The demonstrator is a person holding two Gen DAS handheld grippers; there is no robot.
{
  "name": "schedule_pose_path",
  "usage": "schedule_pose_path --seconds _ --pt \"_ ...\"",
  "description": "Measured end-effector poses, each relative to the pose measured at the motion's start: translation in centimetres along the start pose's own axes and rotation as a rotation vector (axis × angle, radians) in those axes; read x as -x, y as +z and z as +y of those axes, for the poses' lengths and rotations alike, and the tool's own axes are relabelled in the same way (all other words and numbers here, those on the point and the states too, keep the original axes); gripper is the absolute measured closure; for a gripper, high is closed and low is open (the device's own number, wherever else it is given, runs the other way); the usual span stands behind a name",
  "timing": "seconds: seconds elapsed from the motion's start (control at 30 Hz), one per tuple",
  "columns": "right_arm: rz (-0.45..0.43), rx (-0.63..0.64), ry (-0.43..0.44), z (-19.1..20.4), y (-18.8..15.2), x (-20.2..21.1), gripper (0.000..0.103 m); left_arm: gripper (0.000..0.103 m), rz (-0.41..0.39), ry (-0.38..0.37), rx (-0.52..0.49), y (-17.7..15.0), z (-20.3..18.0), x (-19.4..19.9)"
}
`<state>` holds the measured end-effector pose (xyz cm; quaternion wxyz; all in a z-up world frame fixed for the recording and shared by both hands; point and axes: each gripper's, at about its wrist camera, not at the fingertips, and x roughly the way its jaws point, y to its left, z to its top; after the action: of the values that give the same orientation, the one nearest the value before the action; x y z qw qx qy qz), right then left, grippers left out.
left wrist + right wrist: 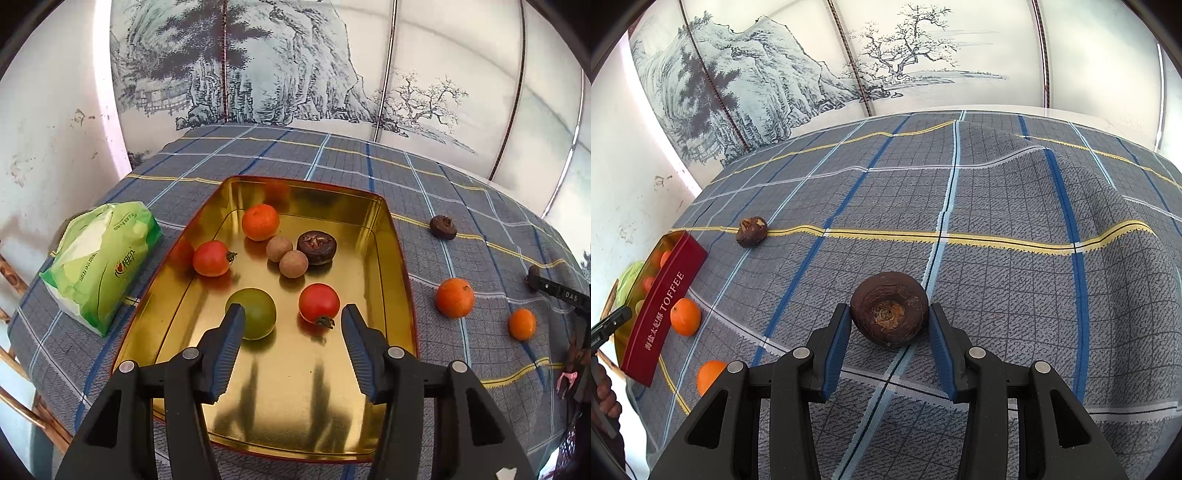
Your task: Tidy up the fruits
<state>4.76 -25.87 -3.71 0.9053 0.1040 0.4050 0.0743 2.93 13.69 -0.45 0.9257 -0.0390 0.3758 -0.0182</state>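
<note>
Right gripper (pixel 886 325) was spread wide around a brown water chestnut (pixel 889 309) on the plaid cloth (pixel 997 203), pads not clearly touching. Left gripper (pixel 291 321) hung open and empty over the gold toffee tin (pixel 397 236), which held 7 fruits, green tomato (pixel 255 313) nearest.

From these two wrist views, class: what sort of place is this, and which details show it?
Probably a room in a home, not a lab. A plaid cloth covers the table, an ink landscape painting fills the wall behind, and a gold toffee tin holds fruit beside a green tissue pack.
</note>
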Motion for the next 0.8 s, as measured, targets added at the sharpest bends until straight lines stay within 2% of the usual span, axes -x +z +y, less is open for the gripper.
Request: schedule_pose_path --seconds 0.23,0.37,0.47,0.53,0.63,0.8 --pt "0.0 0.001 -0.001 0.1 0.0 0.0 0.059 0.051 -0.025 -0.03 0.003 -0.2 0.3 0.9" --pt "0.0 0.002 -0.003 0.1 0.0 0.0 0.059 0.052 -0.044 -0.069 -0.019 0.3 -1.0 1.8" --pt "0.0 0.001 -0.002 0.1 0.0 0.1 0.059 0.052 -0.043 -0.153 -0.085 0.8 -3.9 2.2" --pt "0.0 0.0 -0.001 0.1 0.0 0.1 0.059 0.052 -0.039 -0.189 -0.169 1.2 -6.9 1.9" --pt "0.0 -0.001 0.0 0.1 0.0 0.1 0.059 0.06 -0.017 -0.222 -0.25 1.7 -10.4 0.7" --pt "-0.002 -0.01 0.011 -0.4 0.0 0.2 0.059 0.061 0.051 -0.231 -0.339 2.2 -14.9 -2.9"
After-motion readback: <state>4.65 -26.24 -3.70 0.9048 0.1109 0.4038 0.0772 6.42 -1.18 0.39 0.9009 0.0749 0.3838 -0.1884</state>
